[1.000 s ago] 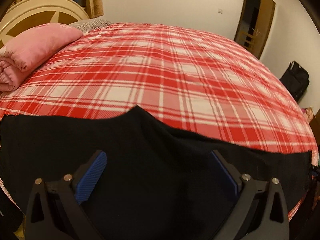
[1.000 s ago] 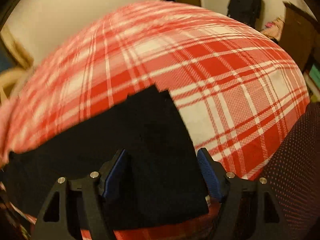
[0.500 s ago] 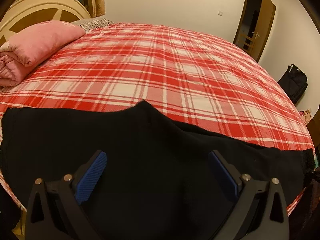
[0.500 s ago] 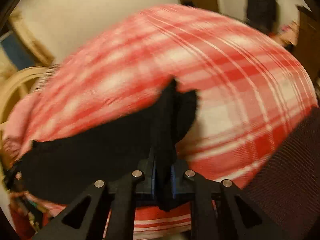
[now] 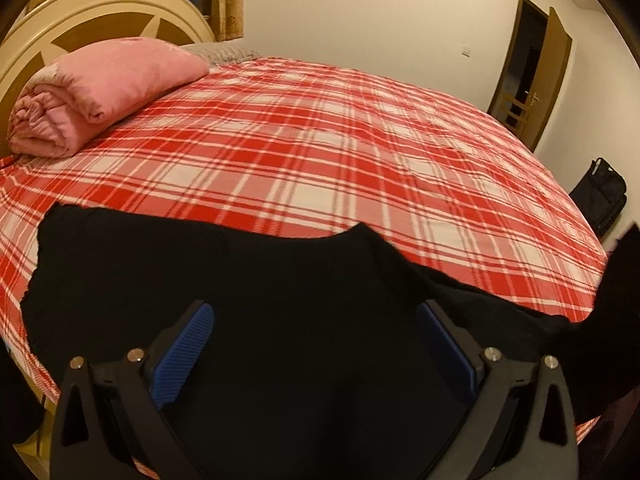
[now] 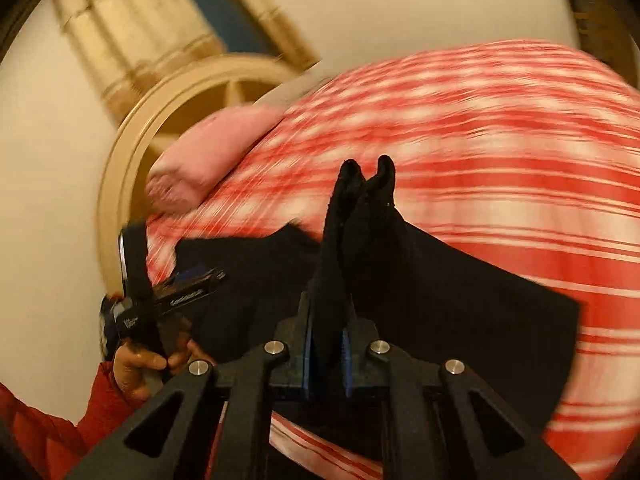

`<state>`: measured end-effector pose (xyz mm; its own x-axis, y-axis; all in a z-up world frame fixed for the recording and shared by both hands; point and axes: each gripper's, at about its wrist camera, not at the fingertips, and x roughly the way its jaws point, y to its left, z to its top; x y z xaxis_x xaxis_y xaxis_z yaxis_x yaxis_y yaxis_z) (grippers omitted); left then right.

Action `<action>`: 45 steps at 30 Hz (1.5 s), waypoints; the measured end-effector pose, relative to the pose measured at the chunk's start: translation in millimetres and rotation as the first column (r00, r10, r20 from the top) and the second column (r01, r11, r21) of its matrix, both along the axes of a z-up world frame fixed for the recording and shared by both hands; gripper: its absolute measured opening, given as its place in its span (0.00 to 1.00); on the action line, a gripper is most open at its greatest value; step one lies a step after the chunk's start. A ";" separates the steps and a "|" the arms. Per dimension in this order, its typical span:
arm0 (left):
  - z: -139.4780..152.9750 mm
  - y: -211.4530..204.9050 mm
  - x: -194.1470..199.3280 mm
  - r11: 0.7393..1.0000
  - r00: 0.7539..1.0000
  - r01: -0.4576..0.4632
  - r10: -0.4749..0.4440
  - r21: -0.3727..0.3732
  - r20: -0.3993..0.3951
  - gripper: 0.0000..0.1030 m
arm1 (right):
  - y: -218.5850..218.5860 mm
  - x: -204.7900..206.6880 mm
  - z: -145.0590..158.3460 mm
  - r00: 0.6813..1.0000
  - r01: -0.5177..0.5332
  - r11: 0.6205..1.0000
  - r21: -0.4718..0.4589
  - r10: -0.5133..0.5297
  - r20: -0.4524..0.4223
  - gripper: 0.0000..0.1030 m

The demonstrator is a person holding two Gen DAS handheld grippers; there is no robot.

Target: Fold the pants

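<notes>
Now | right gripper clamped on pants hem | left gripper apart above pants

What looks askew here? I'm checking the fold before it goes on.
Nothing is damaged. The black pants lie flat on the plaid bed, except the bunched end pinched in the right gripper.

You see: one black pants, two grippers, one pink rolled blanket, one plaid bed, one black bag, one door.
</notes>
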<state>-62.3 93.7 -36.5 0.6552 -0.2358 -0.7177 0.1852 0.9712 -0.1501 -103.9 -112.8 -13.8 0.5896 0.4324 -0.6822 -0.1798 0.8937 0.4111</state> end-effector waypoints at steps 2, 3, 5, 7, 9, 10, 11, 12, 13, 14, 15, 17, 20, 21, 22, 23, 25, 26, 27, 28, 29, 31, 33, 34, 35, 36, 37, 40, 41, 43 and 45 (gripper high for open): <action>-1.3 11.0 0.6 1.000 1.000 -0.016 0.016 0.002 0.002 1.00 | 39.9 17.6 -25.2 0.998 -0.063 0.997 -0.038 0.062 -0.025 0.11; -1.5 14.0 0.8 1.000 1.000 -0.021 0.021 0.005 0.003 1.00 | 53.6 22.6 -36.0 0.996 -0.080 0.995 -0.053 0.078 -0.034 0.11; -2.3 23.3 0.8 0.999 0.999 -0.037 0.037 0.013 0.008 1.00 | 73.8 30.3 -58.2 0.994 -0.097 0.993 -0.071 0.094 -0.053 0.11; -4.8 33.7 1.5 0.998 0.998 -0.055 0.055 0.024 0.008 1.00 | 86.6 35.0 -75.5 0.993 -0.101 0.990 -0.096 0.095 -0.065 0.16; -7.5 42.2 1.7 0.997 0.998 -0.067 0.067 0.029 0.006 1.00 | 92.5 35.9 -88.6 0.993 -0.101 0.989 -0.103 0.095 -0.069 0.23; -9.2 46.4 2.2 0.997 0.997 -0.071 0.071 0.029 0.004 1.00 | 94.3 34.4 -90.7 0.993 -0.111 0.990 -0.090 0.106 -0.061 0.27; -10.7 49.5 2.9 0.997 0.997 -0.074 0.074 0.030 0.002 1.00 | 93.3 32.2 -87.8 0.991 -0.125 0.990 -0.065 0.122 -0.045 0.40; -13.0 53.2 3.7 0.996 0.997 -0.080 0.080 0.029 -0.002 1.00 | 93.3 31.3 -85.6 0.989 -0.142 0.989 -0.038 0.140 -0.045 0.48; -14.2 54.8 4.4 0.996 0.997 -0.083 0.083 0.027 -0.005 1.00 | 96.0 32.0 -84.6 0.986 -0.157 0.988 -0.008 0.156 -0.053 0.62; -15.9 56.3 5.8 0.996 0.996 -0.086 0.086 0.022 -0.012 1.00 | 98.5 32.3 -83.2 0.983 -0.171 0.985 0.028 0.173 -0.065 0.66; -17.3 57.1 6.9 0.996 0.996 -0.087 0.088 0.016 -0.018 1.00 | 97.4 30.4 -79.1 0.979 -0.189 0.980 0.060 0.192 -0.067 0.66; -18.2 55.4 7.8 0.997 0.996 -0.082 0.082 0.003 -0.025 1.00 | 83.7 17.9 -58.3 0.977 -0.211 0.970 0.124 0.212 0.004 0.66; -14.2 45.7 5.8 0.999 0.999 -0.043 0.043 -0.003 -0.013 1.00 | 37.8 -4.0 -24.8 0.990 -0.063 0.997 0.042 0.057 0.132 0.65; -12.3 41.6 4.3 1.000 1.000 -0.028 0.028 0.000 -0.007 1.00 | 20.7 -8.5 -19.8 0.989 0.004 1.000 0.008 -0.006 0.149 0.56; -10.2 35.5 2.0 1.000 1.000 -0.004 0.004 0.008 0.003 1.00 | -1.6 -13.5 -17.0 0.983 0.106 0.992 -0.062 -0.096 0.154 0.47; -8.2 28.6 -0.3 1.000 1.000 0.022 -0.022 0.019 0.015 1.00 | -13.4 -15.7 -17.6 0.979 0.159 0.980 -0.117 -0.141 0.150 0.33; -7.0 15.9 -3.9 0.998 0.998 0.054 -0.055 0.038 0.032 1.00 | -38.1 -21.2 -25.3 0.966 0.249 0.939 -0.237 -0.222 0.135 0.24; -7.8 9.2 -5.3 0.997 0.997 0.069 -0.070 0.042 0.034 1.00 | -45.3 -22.5 -29.8 0.964 0.261 0.934 -0.244 -0.236 0.126 0.22; -9.5 1.1 -6.5 0.995 0.995 0.089 -0.091 0.042 0.028 1.00 | -50.7 -24.4 -33.3 0.963 0.264 0.935 -0.238 -0.243 0.114 0.22; -13.0 -8.7 -8.3 0.993 0.993 0.115 -0.115 0.042 0.018 1.00 | -52.8 -26.2 -38.2 0.963 0.268 0.933 -0.238 -0.250 0.105 0.22; -15.7 -15.9 -9.9 0.991 0.992 0.126 -0.127 0.047 0.014 1.00 | -53.1 -26.4 -44.5 0.960 0.278 0.926 -0.255 -0.261 0.098 0.22; -23.1 -30.8 -14.3 0.988 0.990 0.137 -0.139 0.069 0.014 1.00 | -56.8 -24.0 -61.5 0.948 0.317 0.903 -0.291 -0.305 0.087 0.22; -32.1 -42.5 -15.4 0.985 0.988 0.151 -0.151 0.088 -0.005 1.00 | -71.2 -28.7 -74.3 0.934 0.354 0.884 -0.306 -0.348 0.075 0.20; -35.0 -46.1 -15.4 0.984 0.988 0.152 -0.151 0.097 -0.014 1.00 | -76.7 -28.9 -79.8 0.928 0.371 0.880 -0.295 -0.362 0.087 0.18; -37.7 -49.5 -16.3 0.982 0.988 0.155 -0.154 0.106 -0.019 1.00 | -80.6 -29.1 -81.0 0.924 0.383 0.879 -0.283 -0.369 0.104 0.18; -40.0 -52.3 -18.2 0.980 0.987 0.161 -0.160 0.116 -0.020 1.00 | -84.0 -29.6 -79.5 0.922 0.386 0.877 -0.287 -0.371 0.108 0.18; -42.3 -54.8 -19.4 0.978 0.987 0.163 -0.162 0.131 -0.020 1.00 | -82.3 -30.3 -78.8 0.922 0.388 0.872 -0.297 -0.371 0.113 0.18; -50.4 -55.7 -20.1 0.976 0.987 0.158 -0.156 0.149 -0.026 1.00 | -77.9 -26.4 -75.8 0.919 0.394 0.858 -0.328 -0.379 0.113 0.18; -51.0 -54.3 -20.3 0.980 0.989 0.151 -0.149 0.132 -0.025 1.00 | -72.6 -27.3 -70.8 0.917 0.397 0.848 -0.351 -0.378 0.125 0.18; -51.2 -52.1 -19.3 0.983 0.990 0.143 -0.141 0.112 -0.033 1.00 | -60.0 -34.6 -58.6 0.922 0.386 0.845 -0.371 -0.333 0.200 0.18; -50.2 -53.4 -20.8 0.981 0.989 0.145 -0.142 0.127 -0.033 1.00 | -48.1 -30.6 -54.1 0.923 0.377 0.822 -0.427 -0.299 0.241 0.19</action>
<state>-83.1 40.4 -86.7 0.6038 -0.2305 -0.7631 0.3217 0.9463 -0.0314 -134.6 -160.9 -67.8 0.7555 -0.1515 -0.6373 0.1422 0.9876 -0.0663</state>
